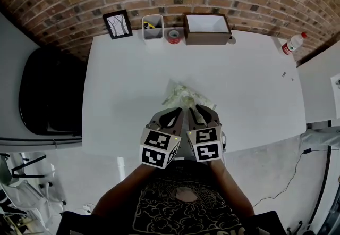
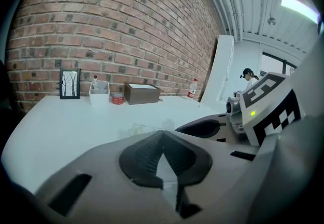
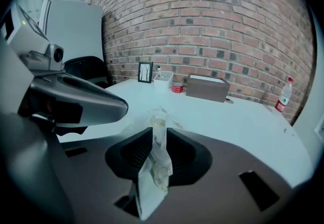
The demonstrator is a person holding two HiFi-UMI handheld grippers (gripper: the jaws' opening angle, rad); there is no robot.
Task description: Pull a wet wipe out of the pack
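Because the pack (image 1: pixel 183 95), lying well to the near side of the brown box (image 1: pixel 207 29), is light, slippery crinkled film, the right gripper (image 3: pixel 154 137) clamps its end, while the left gripper (image 2: pixel 162 143), jaws pressed together, should probably pinch the soft, tearable wipe at its exposed fold.

grey left tongs (image 2: pixel 162 139) and right tongs (image 3: pixel 158 134), black ribbed pads (image 2: pixel 144 157), black-and-white marker cubes (image 1: pixel 158 149), dark printed t-shirt (image 1: pixel 180 210)

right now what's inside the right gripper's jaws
The right gripper has its jaws shut on a crinkled, pale printed sheet that runs toward the wet wipe pack. The jaws cover the spot where it meets the pack, so I cannot tell whether it is wipe or wrapper.
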